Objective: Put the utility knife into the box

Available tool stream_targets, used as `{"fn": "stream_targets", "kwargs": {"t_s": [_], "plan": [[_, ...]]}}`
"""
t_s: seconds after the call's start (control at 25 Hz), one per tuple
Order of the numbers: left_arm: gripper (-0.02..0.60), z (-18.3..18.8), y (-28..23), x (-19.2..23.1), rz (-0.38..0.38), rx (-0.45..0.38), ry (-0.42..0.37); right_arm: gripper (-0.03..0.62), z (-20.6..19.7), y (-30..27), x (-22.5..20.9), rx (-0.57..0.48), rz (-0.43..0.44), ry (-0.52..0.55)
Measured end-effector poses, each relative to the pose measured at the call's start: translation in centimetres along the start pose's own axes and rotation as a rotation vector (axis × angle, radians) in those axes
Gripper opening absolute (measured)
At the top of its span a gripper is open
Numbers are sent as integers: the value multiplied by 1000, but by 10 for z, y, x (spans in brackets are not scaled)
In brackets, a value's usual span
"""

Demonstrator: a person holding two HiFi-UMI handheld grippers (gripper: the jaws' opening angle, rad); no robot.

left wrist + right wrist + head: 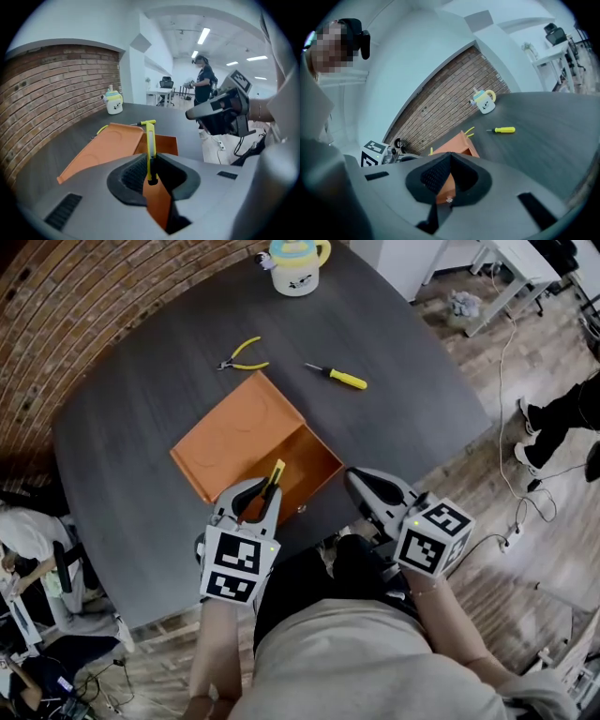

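An orange box lies open on the dark round table, its lid folded back to the upper left. My left gripper is shut on a yellow utility knife, which hangs over the box's near part. In the left gripper view the knife stands upright between the jaws of the left gripper, with the box just beyond. My right gripper hovers at the box's near right corner, shut and empty. In the right gripper view the right gripper points at the box.
Yellow-handled pliers, a yellow screwdriver and a pale mug lie beyond the box. The table's near edge runs just under both grippers. A person stands in the far room; feet and cables are on the floor at right.
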State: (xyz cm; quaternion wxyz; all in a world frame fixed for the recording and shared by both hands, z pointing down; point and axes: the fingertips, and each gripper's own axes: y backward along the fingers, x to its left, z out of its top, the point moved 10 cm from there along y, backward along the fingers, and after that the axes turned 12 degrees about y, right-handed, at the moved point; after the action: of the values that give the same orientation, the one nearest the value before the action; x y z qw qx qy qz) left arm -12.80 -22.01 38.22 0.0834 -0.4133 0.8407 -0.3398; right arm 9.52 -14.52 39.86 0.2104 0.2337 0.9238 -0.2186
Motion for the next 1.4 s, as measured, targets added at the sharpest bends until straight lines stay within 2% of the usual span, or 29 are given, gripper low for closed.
{"fn": "stream_targets", "kwargs": {"t_s": [0.12, 0.28, 0.52, 0.68, 1.16, 1.4], "plan": [[75, -5, -14, -1, 8, 79, -53, 8, -4, 2, -2, -3, -19, -16], [75, -10, -29, -1, 32, 172, -85, 8, -10, 5, -1, 3, -35, -36], [75, -14, -48, 0, 55, 245, -122, 8, -19, 8, -4, 12, -49, -58], [75, -20, -59, -4, 66, 305, -191, 8, -22, 9, -4, 16, -55, -70], [75, -29, -78, -2, 35, 386, -220, 8, -32, 10, -2, 27, -81, -83], [75, -32, -85, -2, 21, 408, -198, 8, -36, 16, -1, 35, -97, -83]]}}
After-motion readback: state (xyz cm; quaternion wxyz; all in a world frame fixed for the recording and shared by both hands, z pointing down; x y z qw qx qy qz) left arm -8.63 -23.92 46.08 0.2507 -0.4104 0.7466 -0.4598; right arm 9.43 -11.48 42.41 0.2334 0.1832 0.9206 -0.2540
